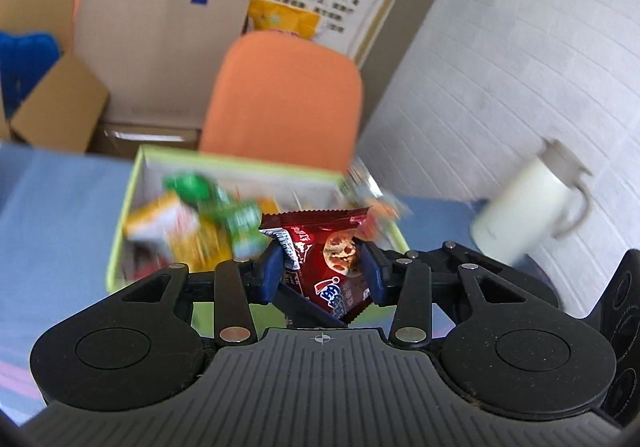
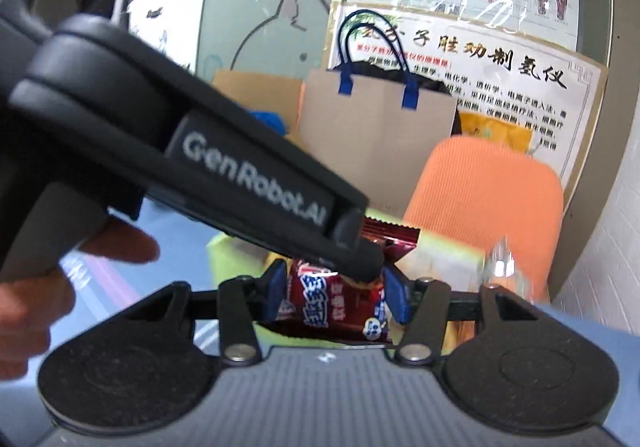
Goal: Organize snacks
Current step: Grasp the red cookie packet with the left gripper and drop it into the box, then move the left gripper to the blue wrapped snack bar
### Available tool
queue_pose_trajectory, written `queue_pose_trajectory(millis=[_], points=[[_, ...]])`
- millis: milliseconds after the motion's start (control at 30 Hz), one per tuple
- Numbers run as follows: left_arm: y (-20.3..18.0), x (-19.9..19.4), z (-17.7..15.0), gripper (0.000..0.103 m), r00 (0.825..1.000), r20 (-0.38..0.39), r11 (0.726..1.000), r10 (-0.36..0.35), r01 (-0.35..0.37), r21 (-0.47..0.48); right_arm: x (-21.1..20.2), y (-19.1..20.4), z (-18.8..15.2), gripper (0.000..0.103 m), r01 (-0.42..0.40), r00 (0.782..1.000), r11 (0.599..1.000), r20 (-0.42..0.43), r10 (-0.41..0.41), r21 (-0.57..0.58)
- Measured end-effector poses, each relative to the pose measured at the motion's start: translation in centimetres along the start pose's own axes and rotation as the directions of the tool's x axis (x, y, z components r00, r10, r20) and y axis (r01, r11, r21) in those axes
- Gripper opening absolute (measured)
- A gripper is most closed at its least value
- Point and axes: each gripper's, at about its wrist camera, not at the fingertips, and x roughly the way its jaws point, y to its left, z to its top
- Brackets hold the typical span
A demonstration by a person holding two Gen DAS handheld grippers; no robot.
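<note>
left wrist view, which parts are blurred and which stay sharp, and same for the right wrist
Left wrist view: the left gripper and its red cookie pack are sharp; the snacks in the green box and the white jug are smeared. Right wrist view: the right gripper and its red pack are fairly sharp; the box behind streaks.

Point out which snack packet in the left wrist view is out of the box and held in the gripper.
The dark red cookie packet, pinched between the left gripper and its blue pads. The green packet and yellow packet lie loose in the green-rimmed box.

An office — wall posters (image 2: 460,59), orange chair (image 1: 286,99), cardboard boxes (image 1: 60,103).
</note>
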Motion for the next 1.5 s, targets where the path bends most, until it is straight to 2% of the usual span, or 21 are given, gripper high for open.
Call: queue_pose_trajectory(millis=[133,233,333,400,433,500,567,600,767,900,1000,1100,1167,1267,1367,1500], points=[[0.9,5.0,2.8,0.021,0.997,-0.029,0.997,0.076,-0.076,0.015,5.6,-2.3,1.4,0.058,-0.022,0.999,0.999,-0.047,0.023,0.035],[2.5,8.9,3.1,0.024,0.990,-0.074,0.993,0.118,-0.117,0.006,9.3,-3.4,1.2,0.061,-0.040,0.992,0.998,-0.115,0.045,0.045],[4.2,10.2,2.3,0.027,0.994,-0.066,0.996,0.084,-0.086,-0.023,11.2,-4.0,0.6,0.066,-0.067,0.985,0.995,-0.152,0.077,0.069],[4.9,10.3,2.0,0.036,0.996,-0.055,0.997,0.072,-0.074,-0.034,11.3,-4.2,0.2,0.069,-0.078,0.985,0.994,-0.151,0.089,0.078],[5.2,10.2,1.9,0.041,0.997,-0.049,0.997,0.067,-0.069,-0.041,11.2,-4.2,0.0,0.075,-0.078,0.985,0.994,-0.148,0.089,0.080],[5.5,9.5,1.8,0.066,0.999,-0.019,0.997,0.051,-0.052,-0.058,11.3,-4.3,-0.4,0.086,-0.065,0.986,0.993,-0.148,0.079,0.097],[5.6,8.1,2.1,0.072,0.999,0.034,0.997,0.031,-0.029,-0.074,10.5,-4.1,-0.4,0.093,-0.080,0.988,0.990,-0.119,0.094,0.119],[5.6,7.1,2.3,0.074,0.998,0.062,0.997,0.025,-0.020,-0.080,9.5,-4.2,-0.4,0.093,-0.089,0.991,0.988,-0.092,0.102,0.129],[4.8,0.9,1.8,0.084,0.983,0.180,0.997,0.029,-0.016,-0.071,1.9,-3.7,-1.3,0.093,0.010,0.999,0.996,0.040,-0.014,0.092],[3.9,-2.9,-1.9,0.090,0.982,0.190,0.998,0.017,-0.004,-0.068,-4.7,-4.4,-4.8,0.093,0.050,0.996,0.986,0.071,-0.062,0.161],[3.5,-3.5,-6.5,0.090,0.992,0.128,0.995,-0.010,0.022,-0.098,-7.3,-5.3,-8.4,0.100,0.091,0.995,0.973,0.008,-0.095,0.214],[3.3,-2.6,-11.7,0.089,0.998,0.040,0.984,-0.057,0.063,-0.165,-8.4,-6.0,-12.0,0.099,0.124,0.991,0.955,-0.081,-0.106,0.268],[3.0,-1.7,-14.3,0.087,0.997,-0.028,0.979,-0.077,0.070,-0.193,-8.0,-6.4,-13.6,0.099,0.132,0.986,0.949,-0.134,-0.097,0.287],[2.7,-1.1,-16.3,0.086,0.992,-0.097,0.977,-0.078,0.057,-0.205,-7.1,-6.7,-14.3,0.099,0.101,0.985,0.961,-0.160,-0.061,0.257],[2.4,-1.8,-16.7,0.086,0.995,-0.094,0.984,-0.038,0.021,-0.180,-5.3,-6.8,-13.9,0.099,0.077,0.986,0.979,-0.157,-0.047,0.191],[2.3,-3.2,-16.8,0.087,0.997,-0.069,0.988,-0.026,0.015,-0.156,-3.2,-7.6,-14.1,0.099,0.067,0.974,0.985,-0.225,-0.029,0.162]])
